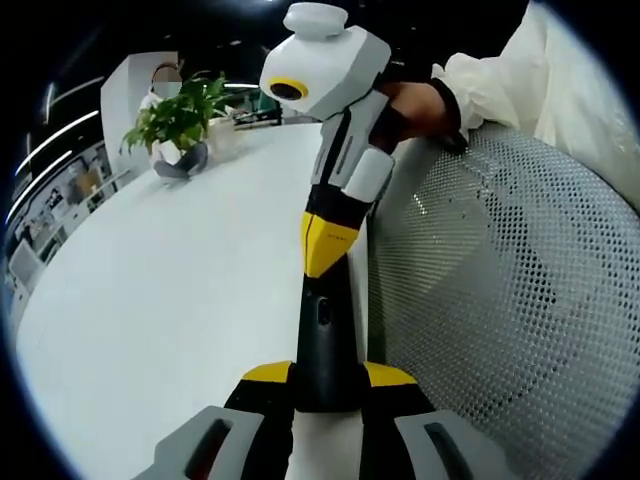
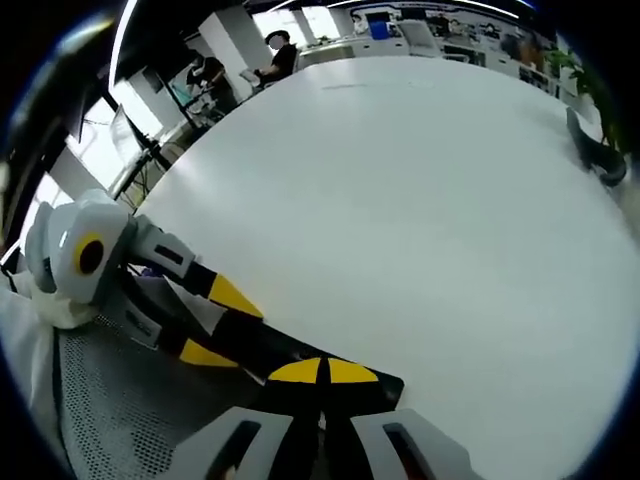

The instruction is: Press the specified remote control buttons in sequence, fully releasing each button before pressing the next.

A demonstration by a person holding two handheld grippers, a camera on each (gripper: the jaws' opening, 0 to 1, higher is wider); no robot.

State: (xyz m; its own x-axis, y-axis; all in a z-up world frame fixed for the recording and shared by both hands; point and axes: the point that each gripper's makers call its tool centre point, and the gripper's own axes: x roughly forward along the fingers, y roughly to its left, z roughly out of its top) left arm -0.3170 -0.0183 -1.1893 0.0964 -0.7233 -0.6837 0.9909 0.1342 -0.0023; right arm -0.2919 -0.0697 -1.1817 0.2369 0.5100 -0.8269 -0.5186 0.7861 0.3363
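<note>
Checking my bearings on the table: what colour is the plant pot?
Dark grey with a white inner part, the plant pot shows best in the left gripper view.

Seen through the left gripper view, the right gripper [image 1: 325,385] is a handheld tool in white, grey and black with yellow wedge-shaped panels along its neck and a yellow ring on its white head at 12 o'clock; a hand [image 1: 420,105] at 1 o'clock wears a black glove under a white sleeve [image 1: 540,80]. In the right gripper view, the left gripper [image 2: 320,385] carries the same livery: white housing with a yellow ring at 9 o'clock, black-and-yellow tips, pale grey jaws at 6 o'clock
</note>
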